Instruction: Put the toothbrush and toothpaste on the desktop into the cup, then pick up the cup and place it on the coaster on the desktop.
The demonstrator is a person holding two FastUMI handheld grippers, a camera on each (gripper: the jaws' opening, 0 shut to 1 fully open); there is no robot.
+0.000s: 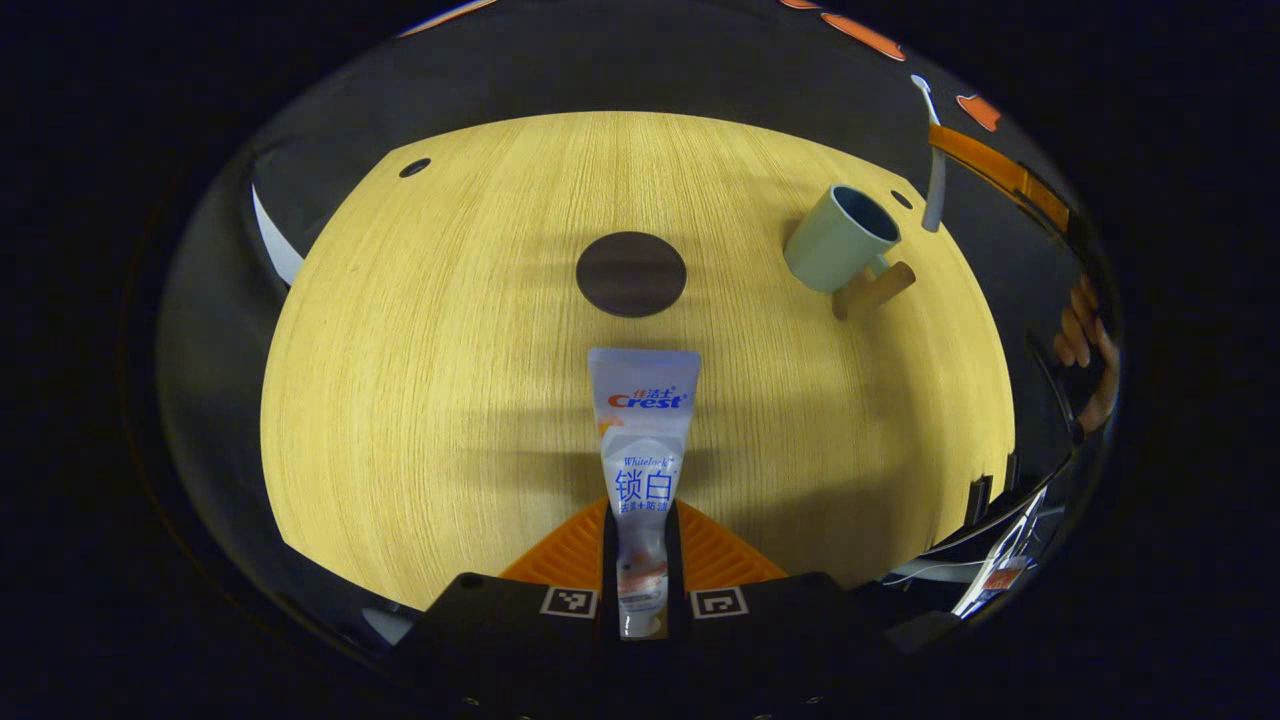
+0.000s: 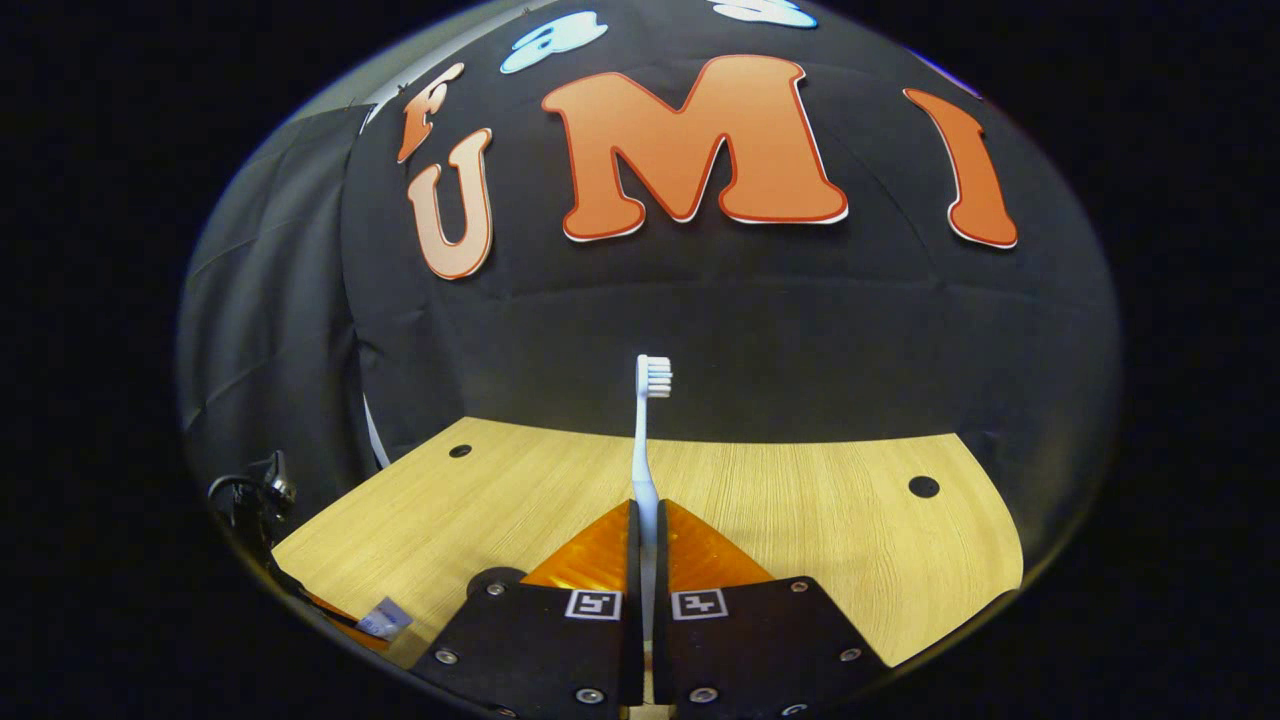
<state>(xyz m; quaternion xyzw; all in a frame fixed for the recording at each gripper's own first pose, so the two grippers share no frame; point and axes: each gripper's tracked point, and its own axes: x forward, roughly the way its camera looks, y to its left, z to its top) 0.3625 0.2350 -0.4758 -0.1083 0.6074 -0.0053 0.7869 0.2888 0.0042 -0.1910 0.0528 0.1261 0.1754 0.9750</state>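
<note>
In the left gripper view, the left hand-held gripper point(image 1: 640, 560) clamps the toothpaste point(image 1: 644, 450) above the counter point(image 1: 420, 400); beyond lie the coaster point(image 1: 631, 274) and cup point(image 1: 840, 238). In the right gripper view, the right hand-held gripper point(image 2: 646, 545) pinches the toothbrush point(image 2: 648, 440), bristles up.

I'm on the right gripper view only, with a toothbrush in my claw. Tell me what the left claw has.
Observer: The left claw is shut on the toothpaste tube, above the desk.
Operator: Give me the cup.
Observer: The cup stands toward the desk's far right in the left gripper view, looking empty.
Operator: Now the coaster.
Observer: The dark round coaster lies bare, left of the cup and apart from it.
</note>
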